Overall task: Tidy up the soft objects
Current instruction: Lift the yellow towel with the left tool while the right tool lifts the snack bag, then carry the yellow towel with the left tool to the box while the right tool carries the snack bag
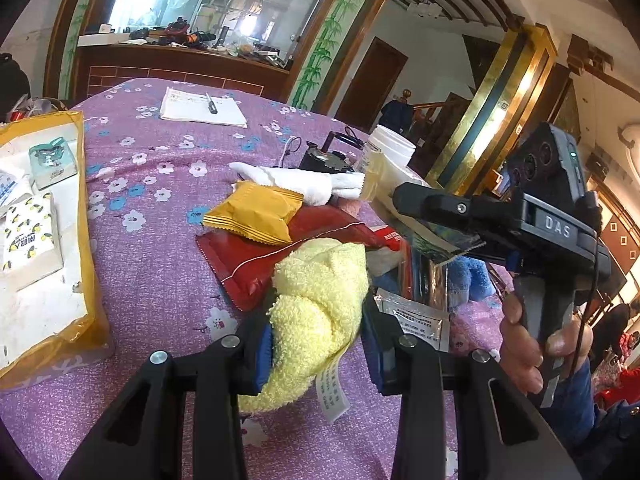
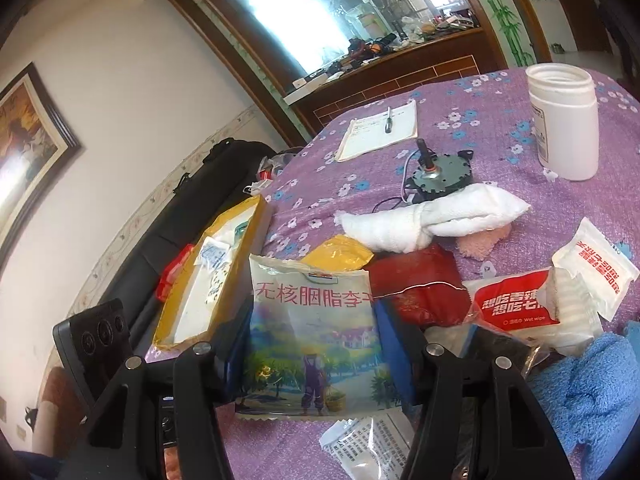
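Counter (image 1: 152, 240), purple flowered cloth, carrying all items below. Yellow-rimmed tray (image 1: 86, 216) at its left edge, holding small tissue packs; we judge it the likely destination. Yellow towel (image 1: 320, 312), knotted terry, in the near centre, resting partly on a red pouch (image 1: 248, 264); our left gripper (image 1: 316, 344) has its fingers clamped on the towel's middle. Light, soft and compressible, it should carry best gripped at the knot, since a loose end would sag and trail its label. Fruit snack bag (image 2: 312, 340), crinkled film, near the tray; our right gripper (image 2: 312, 344) has its fingers closed on the bag's sides. We expect it to be light, slippery and prone to buckle. White towel (image 2: 432, 220), rolled, lies farther back beside a white jar (image 2: 564, 120). Blue towel (image 2: 588, 392) at the right. Yellow packet (image 1: 256, 216) lies on the red pouch.
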Available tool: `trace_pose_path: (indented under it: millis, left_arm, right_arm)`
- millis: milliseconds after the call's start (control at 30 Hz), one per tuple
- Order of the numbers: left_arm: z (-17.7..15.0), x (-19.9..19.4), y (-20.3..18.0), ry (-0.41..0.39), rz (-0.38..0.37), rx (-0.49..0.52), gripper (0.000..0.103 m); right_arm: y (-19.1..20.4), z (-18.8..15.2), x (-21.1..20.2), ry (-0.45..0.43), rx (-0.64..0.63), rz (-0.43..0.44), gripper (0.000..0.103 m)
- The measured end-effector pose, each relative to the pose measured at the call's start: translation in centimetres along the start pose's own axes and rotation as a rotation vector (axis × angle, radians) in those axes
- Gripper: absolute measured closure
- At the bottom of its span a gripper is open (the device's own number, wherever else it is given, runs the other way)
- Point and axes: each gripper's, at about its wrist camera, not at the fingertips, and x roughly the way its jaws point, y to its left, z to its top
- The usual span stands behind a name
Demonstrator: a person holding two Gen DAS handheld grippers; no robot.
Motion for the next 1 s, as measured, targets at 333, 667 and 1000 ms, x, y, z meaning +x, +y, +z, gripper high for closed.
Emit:
trace_pose_path:
  millis: [333,667,1000]
  left_arm:
    - [0.1,0.0,0.0,-0.006,0.087,-0.017,0.066]
    - [1.4,-0.4,-1.9,-0.063,0.140,0.053,0.066]
    - [3.6,-6.7,0.5,-0.226,0.189,0.002,0.066]
  right_arm:
    - [1.1,-0.3,0.0,-0.015,-0.055,-0.055,0.040]
    - [0.5,-0.2,0.0,-0.022,-0.041,-0.084,0.040]
    - [1.3,-0.5,0.3,-0.019,-0.085,-0.112,0.040]
